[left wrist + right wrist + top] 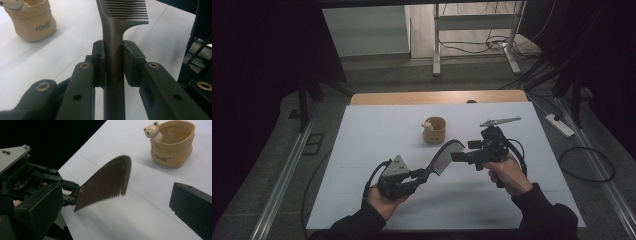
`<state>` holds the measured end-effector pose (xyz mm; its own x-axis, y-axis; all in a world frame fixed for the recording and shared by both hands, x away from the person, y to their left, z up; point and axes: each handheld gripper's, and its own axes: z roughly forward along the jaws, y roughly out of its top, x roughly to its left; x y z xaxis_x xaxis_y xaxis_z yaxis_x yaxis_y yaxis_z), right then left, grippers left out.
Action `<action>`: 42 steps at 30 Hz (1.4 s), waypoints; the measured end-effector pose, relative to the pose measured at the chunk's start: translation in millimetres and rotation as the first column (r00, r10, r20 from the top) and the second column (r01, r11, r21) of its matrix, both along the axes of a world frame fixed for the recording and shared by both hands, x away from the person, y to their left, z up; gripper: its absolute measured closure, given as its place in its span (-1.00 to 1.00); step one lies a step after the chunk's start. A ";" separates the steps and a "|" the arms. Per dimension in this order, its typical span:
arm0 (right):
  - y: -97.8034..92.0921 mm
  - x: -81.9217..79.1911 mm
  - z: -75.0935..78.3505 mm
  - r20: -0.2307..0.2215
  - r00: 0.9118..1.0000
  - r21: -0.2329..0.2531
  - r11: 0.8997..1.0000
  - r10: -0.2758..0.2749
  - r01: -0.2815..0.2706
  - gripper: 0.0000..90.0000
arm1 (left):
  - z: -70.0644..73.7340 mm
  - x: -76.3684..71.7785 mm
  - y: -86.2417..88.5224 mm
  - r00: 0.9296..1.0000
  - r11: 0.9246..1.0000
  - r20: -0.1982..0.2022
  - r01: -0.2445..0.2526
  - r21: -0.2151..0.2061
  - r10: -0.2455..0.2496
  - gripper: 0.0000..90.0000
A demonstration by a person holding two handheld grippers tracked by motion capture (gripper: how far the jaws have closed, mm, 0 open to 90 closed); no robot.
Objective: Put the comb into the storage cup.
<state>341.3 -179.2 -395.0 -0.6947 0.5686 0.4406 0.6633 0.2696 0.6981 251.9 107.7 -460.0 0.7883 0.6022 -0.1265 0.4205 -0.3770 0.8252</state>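
A dark comb (443,156) is held above the white table (377,130), its teeth pointing down and to the right. My left gripper (416,175) is shut on the comb's handle (113,65), both jaws pressing its sides. My right gripper (466,151) stands open just right of the comb's toothed end. In the right gripper view the comb (107,182) hangs between the two wide-apart jaws of my right gripper (115,195), touching neither, with the left gripper (25,177) behind it. A tan pot with a small bear figure (434,130) stands beyond the comb.
The tan pot (172,147) sits on the table's middle, a short way behind both grippers. A wooden strip (437,97) runs along the table's far edge. A power strip (560,125) and cables lie on the floor at the right.
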 end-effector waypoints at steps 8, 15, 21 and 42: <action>10.7 11.9 2.3 -0.024 1.000 0.008 1.000 -0.002 0.003 -1.00 | -0.1 0.3 -5.6 1.000 1.000 0.002 0.013 -0.002 -0.013 0.61; 17.0 19.5 1.6 -0.046 0.999 0.010 1.000 -0.005 0.005 -1.00 | 1.4 -0.1 -7.9 1.000 1.000 0.016 0.015 -0.001 -0.015 0.61; 17.5 22.4 -0.6 -0.061 0.998 0.005 1.000 -0.001 0.001 -1.00 | 1.4 -0.4 -7.8 1.000 1.000 0.023 0.014 0.010 -0.014 0.61; 2.5 26.7 -4.6 -0.156 0.987 0.180 0.984 0.043 -0.015 0.53 | 3.1 -3.3 -5.9 0.997 0.999 0.069 0.030 0.025 -0.031 0.61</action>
<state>368.1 -176.6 -399.6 -0.6230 0.4516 0.6387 0.7631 0.1714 0.6231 248.6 101.8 -456.9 0.8127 0.5799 -0.0567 0.3506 -0.4090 0.8425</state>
